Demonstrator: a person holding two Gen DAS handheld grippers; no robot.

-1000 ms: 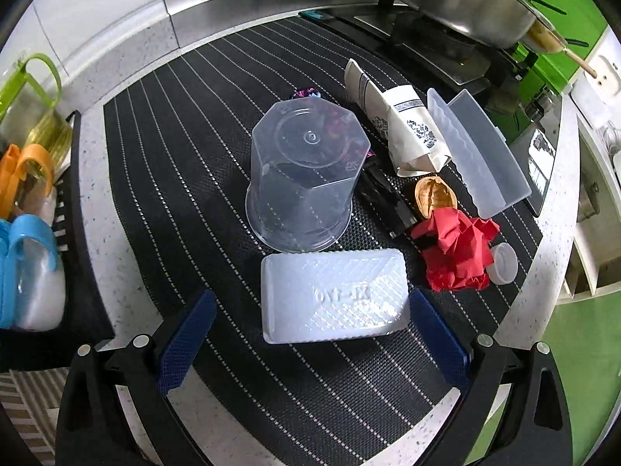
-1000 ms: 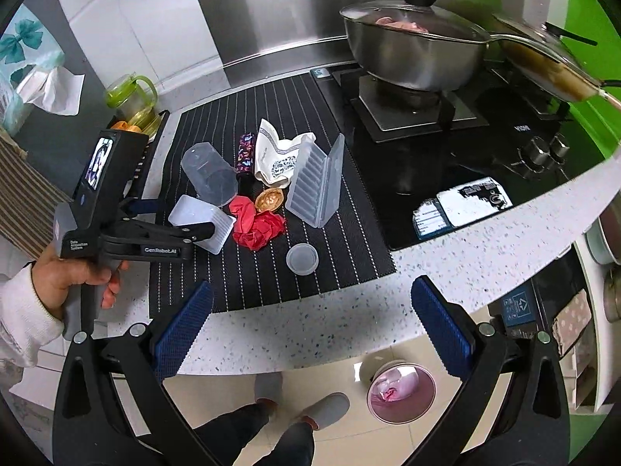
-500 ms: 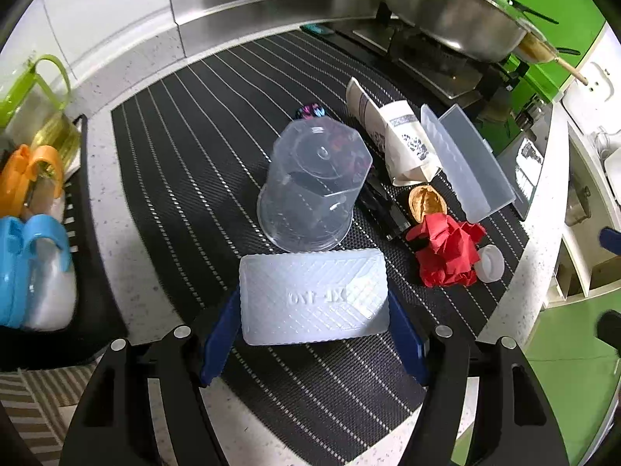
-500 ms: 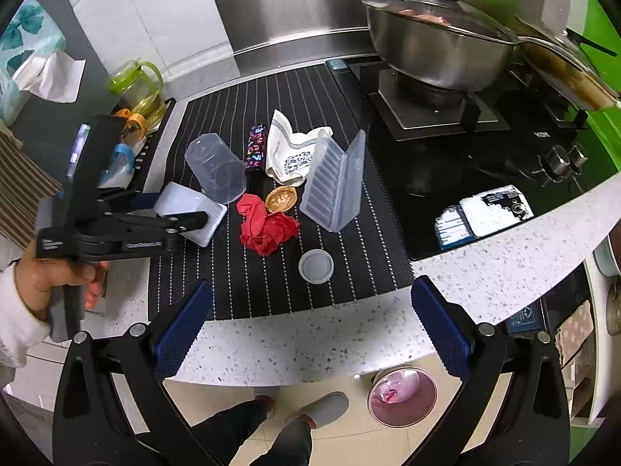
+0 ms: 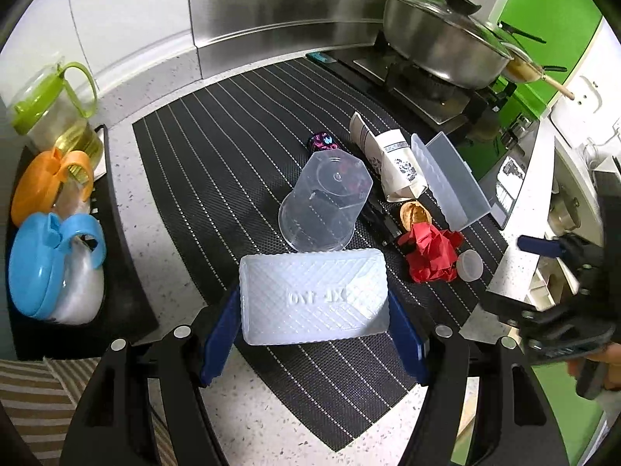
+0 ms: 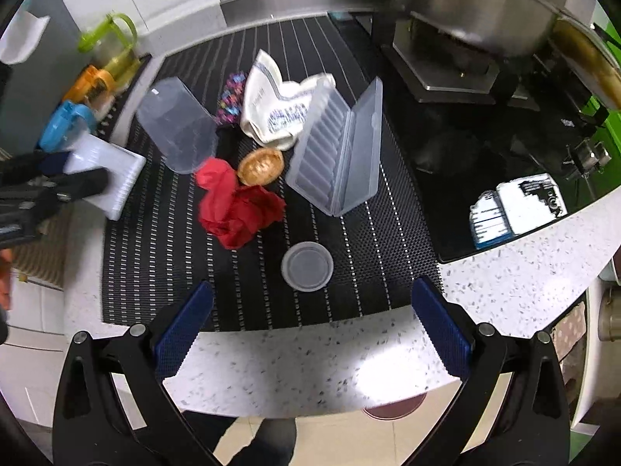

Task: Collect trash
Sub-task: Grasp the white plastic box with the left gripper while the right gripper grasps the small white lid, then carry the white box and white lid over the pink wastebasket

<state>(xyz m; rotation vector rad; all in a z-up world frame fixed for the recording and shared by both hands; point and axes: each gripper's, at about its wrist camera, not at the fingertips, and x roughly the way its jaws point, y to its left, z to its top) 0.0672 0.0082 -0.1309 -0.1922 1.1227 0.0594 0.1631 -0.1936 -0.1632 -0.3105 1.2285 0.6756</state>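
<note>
My left gripper (image 5: pixel 314 334) is shut on a white plastic tray (image 5: pixel 313 297), held a little above the striped mat (image 5: pixel 217 163); the tray also shows at the left of the right wrist view (image 6: pixel 110 173). My right gripper (image 6: pixel 310 330) is open and empty over the counter's front edge, just short of a small round lid (image 6: pixel 307 266). On the mat lie a crumpled red paper (image 6: pixel 236 206), a walnut shell (image 6: pixel 261 166), a clear cup on its side (image 6: pixel 178 130), a clear hinged case (image 6: pixel 337 147), a white pouch (image 6: pixel 277 110) and a dark candy wrapper (image 6: pixel 229 97).
A stove with a steel pan (image 5: pixel 446 50) stands at the back right. Jars with green (image 5: pixel 50 112), orange (image 5: pixel 46 186) and blue (image 5: pixel 50 268) lids sit on a black tray at the left. A card (image 6: pixel 516 209) lies on the cooktop. A pink bin (image 6: pixel 392 411) is on the floor.
My left gripper has shut on the white tray and lifted it slightly. My right gripper has moved forward and down toward the round lid, still open.
</note>
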